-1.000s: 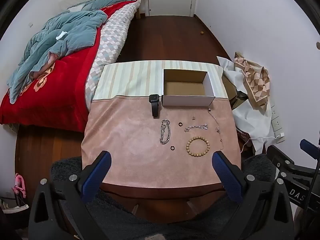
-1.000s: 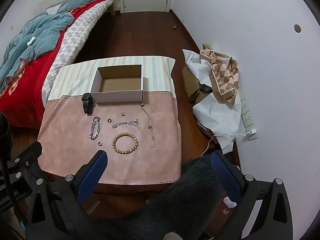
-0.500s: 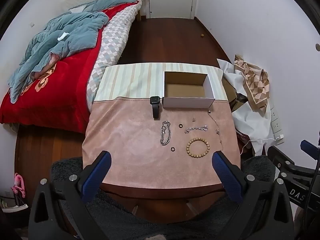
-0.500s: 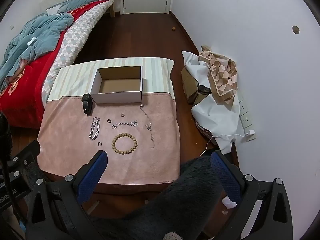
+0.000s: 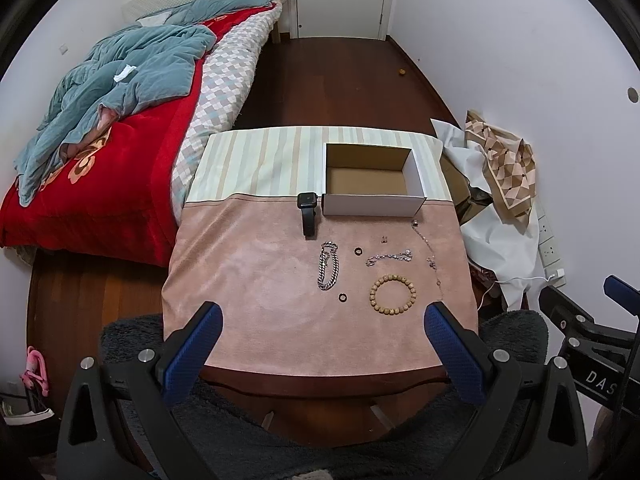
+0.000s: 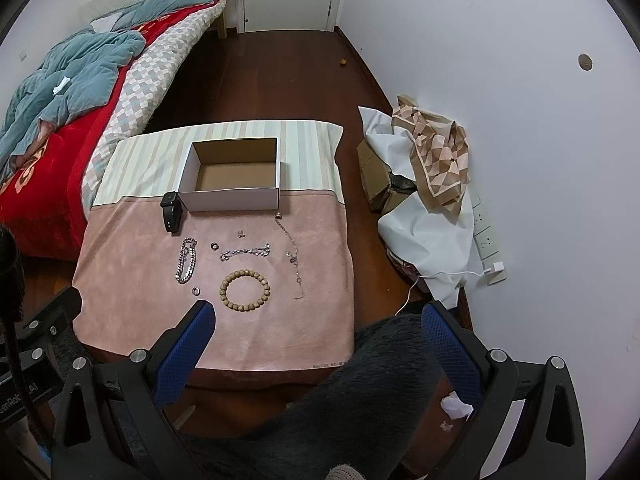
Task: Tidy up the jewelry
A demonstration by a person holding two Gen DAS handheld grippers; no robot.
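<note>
An open cardboard box (image 5: pixel 414 178) (image 6: pixel 192 164) stands at the far side of a pink cloth on a small table (image 5: pixel 248 272) (image 6: pixel 128 264). In front of it lie a black smartwatch (image 5: pixel 307 212) (image 6: pixel 171 211), a silver chain bracelet (image 5: pixel 329 265) (image 6: pixel 187 261), a wooden bead bracelet (image 5: pixel 392 295) (image 6: pixel 244 291), a thin silver bracelet (image 5: pixel 389 257) (image 6: pixel 245 252), a long thin necklace (image 5: pixel 428 246) (image 6: pixel 292 252), two dark rings (image 5: pixel 358 251) (image 5: pixel 342 298) and a small earring (image 5: pixel 384 238). My left gripper (image 5: pixel 322 350) and right gripper (image 6: pixel 320 348) are open and empty, above the table's near edge.
A bed with a red blanket and blue quilt (image 5: pixel 100 128) stands to the left. A heap of cloth and boxes (image 5: pixel 492 184) lies by the right wall. A dark fuzzy seat (image 5: pixel 280 440) is below the grippers. A wall socket (image 6: pixel 486 236) is at the right.
Both grippers have pulled up and back slightly, so the table looks a bit smaller and farther. Nothing on the table has moved.
</note>
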